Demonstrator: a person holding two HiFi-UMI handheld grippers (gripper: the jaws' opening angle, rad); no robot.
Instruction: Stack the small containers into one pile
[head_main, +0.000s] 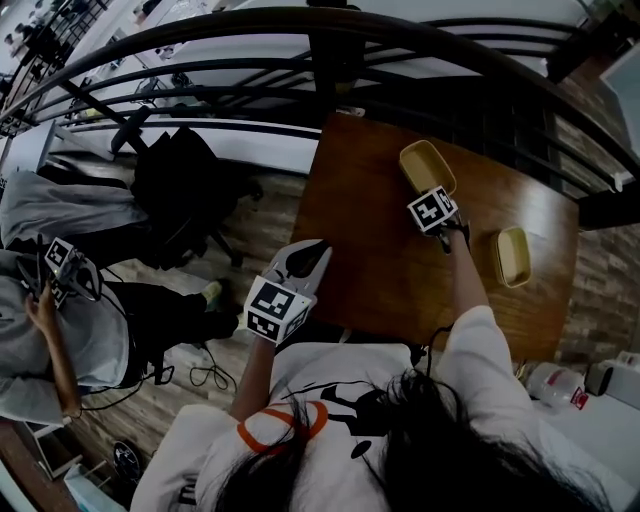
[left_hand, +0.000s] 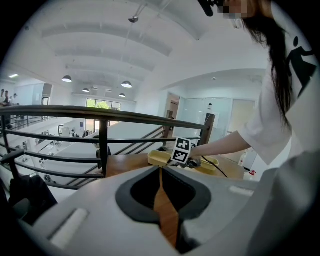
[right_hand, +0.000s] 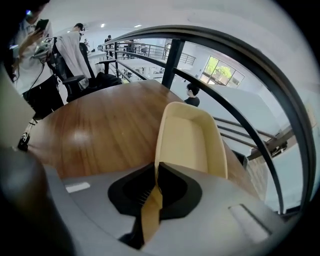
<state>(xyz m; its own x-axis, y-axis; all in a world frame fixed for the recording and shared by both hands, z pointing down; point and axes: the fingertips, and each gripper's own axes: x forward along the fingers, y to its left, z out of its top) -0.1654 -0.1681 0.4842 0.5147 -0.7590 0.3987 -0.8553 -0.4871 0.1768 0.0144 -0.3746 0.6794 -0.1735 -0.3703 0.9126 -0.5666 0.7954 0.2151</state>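
Rim of the yellow container (right_hand: 190, 142) unseen between the right gripper (right_hand: 156, 169) jaws — second container (left_hand: 215, 165) half behind that gripper

Far container (head_main: 425, 165) lies on the worktop (head_main: 380, 270), just before the railing (head_main: 330, 50); second container (head_main: 514, 256) lies rightward and nearer, well apart.

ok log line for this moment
right gripper shut on rim of yellow container | second container apart on table | left gripper shut, empty | stack not started
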